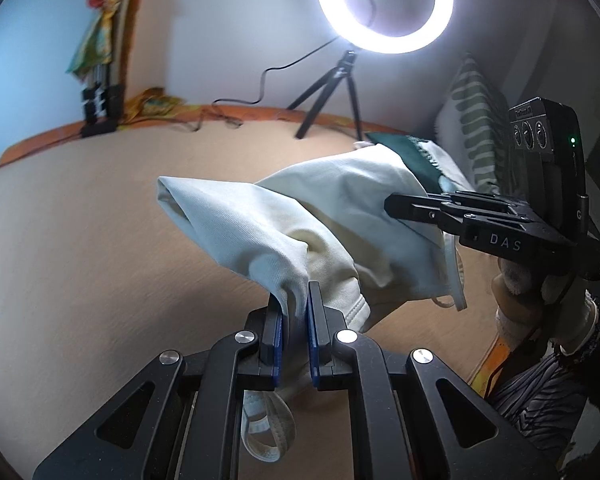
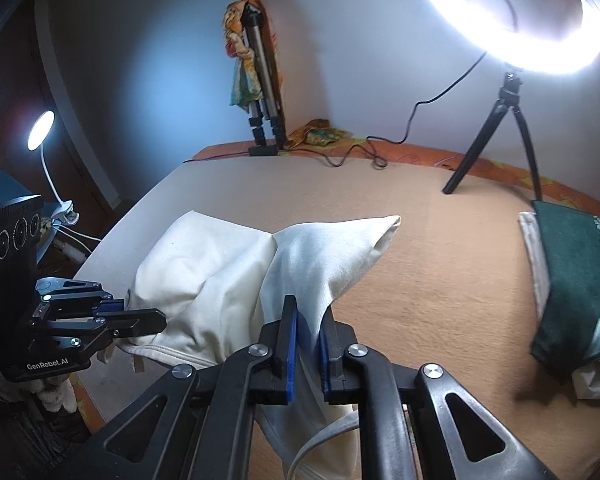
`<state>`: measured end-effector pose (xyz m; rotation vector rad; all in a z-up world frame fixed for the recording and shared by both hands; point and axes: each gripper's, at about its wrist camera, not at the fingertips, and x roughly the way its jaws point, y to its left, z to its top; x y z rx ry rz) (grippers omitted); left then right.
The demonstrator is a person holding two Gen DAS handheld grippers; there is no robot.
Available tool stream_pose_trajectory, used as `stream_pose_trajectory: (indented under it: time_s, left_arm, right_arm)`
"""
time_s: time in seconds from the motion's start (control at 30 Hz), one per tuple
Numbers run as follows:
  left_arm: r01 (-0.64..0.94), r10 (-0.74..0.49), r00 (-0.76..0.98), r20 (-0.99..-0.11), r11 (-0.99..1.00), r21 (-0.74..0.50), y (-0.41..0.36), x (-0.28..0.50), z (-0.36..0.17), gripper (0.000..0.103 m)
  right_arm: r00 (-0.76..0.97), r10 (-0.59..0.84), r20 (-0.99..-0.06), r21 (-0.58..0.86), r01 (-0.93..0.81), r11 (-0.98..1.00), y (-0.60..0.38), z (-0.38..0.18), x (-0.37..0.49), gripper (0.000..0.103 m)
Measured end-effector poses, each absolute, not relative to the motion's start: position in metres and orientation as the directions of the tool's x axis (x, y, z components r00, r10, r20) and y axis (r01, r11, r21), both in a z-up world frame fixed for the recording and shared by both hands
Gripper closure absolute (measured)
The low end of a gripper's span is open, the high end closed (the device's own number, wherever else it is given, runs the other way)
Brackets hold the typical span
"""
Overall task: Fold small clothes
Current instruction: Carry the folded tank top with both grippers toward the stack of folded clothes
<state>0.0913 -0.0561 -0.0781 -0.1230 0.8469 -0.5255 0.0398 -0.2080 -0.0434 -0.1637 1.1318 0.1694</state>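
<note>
A small cream-white garment (image 1: pixel 320 220) with drawstrings hangs between my two grippers above the tan bed cover (image 1: pixel 80 260). My left gripper (image 1: pixel 298 304) is shut on one part of its waist edge. My right gripper (image 2: pixel 308 320) is shut on another part of the same garment (image 2: pixel 220 272). The right gripper also shows in the left wrist view (image 1: pixel 396 204), pinching the cloth from the right. The left gripper shows in the right wrist view (image 2: pixel 156 318) at the garment's left edge. A drawstring loop (image 1: pixel 268 432) dangles below the left gripper.
A pile of folded clothes with a dark green piece on top (image 2: pixel 572 280) lies on the right. A ring light on a tripod (image 2: pixel 504 128) stands at the back, with its cable (image 2: pixel 364 152) on the bed. A folded tripod (image 2: pixel 264 92) leans on the wall. A desk lamp (image 2: pixel 40 132) is left.
</note>
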Motion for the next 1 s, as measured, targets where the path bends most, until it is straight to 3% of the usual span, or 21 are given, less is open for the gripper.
stream_pose_trajectory:
  time_s: [1.0]
  left_arm:
    - [0.626, -0.650, 0.498, -0.574, 0.728, -0.281, -0.279, 0.172, -0.039, 0.095]
  right_arm:
    - [0.561, -0.219, -0.798, -0.236, 0.042, 0.971, -0.427, 0.088, 0.042, 0.096]
